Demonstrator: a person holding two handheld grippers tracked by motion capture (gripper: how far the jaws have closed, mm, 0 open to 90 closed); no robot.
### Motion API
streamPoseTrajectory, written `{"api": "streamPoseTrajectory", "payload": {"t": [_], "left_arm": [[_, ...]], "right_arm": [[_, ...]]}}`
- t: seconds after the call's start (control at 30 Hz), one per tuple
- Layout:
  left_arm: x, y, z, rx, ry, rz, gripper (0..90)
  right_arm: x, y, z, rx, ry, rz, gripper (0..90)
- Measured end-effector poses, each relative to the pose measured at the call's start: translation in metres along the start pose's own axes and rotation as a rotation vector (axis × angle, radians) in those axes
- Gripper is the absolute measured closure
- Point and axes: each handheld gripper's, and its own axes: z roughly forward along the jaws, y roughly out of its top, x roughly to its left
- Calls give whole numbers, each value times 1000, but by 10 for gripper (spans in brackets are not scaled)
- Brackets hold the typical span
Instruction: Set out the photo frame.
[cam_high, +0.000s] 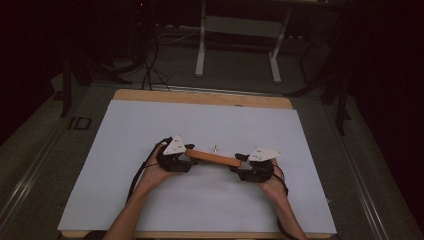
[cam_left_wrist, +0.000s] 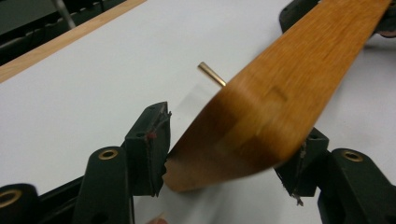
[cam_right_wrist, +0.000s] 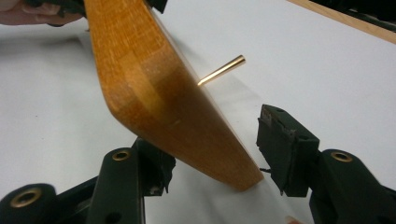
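Note:
A flat orange-brown wooden board (cam_high: 214, 158) spans between my two grippers over the white mat (cam_high: 200, 120). A thin brass pin (cam_high: 215, 148) sticks out of it near the middle. In the left gripper view, the board's rounded end (cam_left_wrist: 280, 93) lies between the jaws of my left gripper (cam_left_wrist: 233, 128) and is blurred; its edges come close to both pads without a clear squeeze. The pin (cam_left_wrist: 211, 73) shows behind it. In the right gripper view, the other end (cam_right_wrist: 154, 93) leans on the left jaw of my right gripper (cam_right_wrist: 215, 140), and a clear gap separates it from the right pad (cam_right_wrist: 285, 144).
The mat covers a wooden tabletop whose bare edge (cam_high: 200, 97) shows at the far side. Beyond it, in the dark, are a white metal frame (cam_high: 240, 30) and cables on the floor (cam_high: 150, 70). Both hands hold the grippers (cam_high: 191, 152) (cam_high: 237, 162) near the mat's middle.

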Motion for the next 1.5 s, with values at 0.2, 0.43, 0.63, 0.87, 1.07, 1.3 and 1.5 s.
{"api": "streamPoseTrajectory", "payload": {"t": [0.2, 0.43, 0.63, 0.87, 1.07, 1.3, 1.5], "left_arm": [[-4, 2, -2, 11, -2, 16, 495], [-10, 5, -3, 26, 35, 45, 514], [-15, 6, -4, 46, 69, 93, 546], [-14, 7, -7, 35, 61, 68, 561], [-14, 9, -13, 35, 52, 60, 562], [-14, 11, -21, 20, 27, 24, 562], [-8, 8, -30, -29, -44, -75, 566]], "right_arm": [[-5, -3, -4, -12, -9, 25, 510], [-5, -2, -4, -12, -27, 14, 515], [-2, -1, -3, -6, -55, -10, 528], [1, 0, -2, 7, -80, -19, 559], [4, 3, -3, 15, -70, -29, 566], [8, 8, -7, 6, -52, -27, 574], [10, 9, -10, 4, -1, 14, 585]]}}
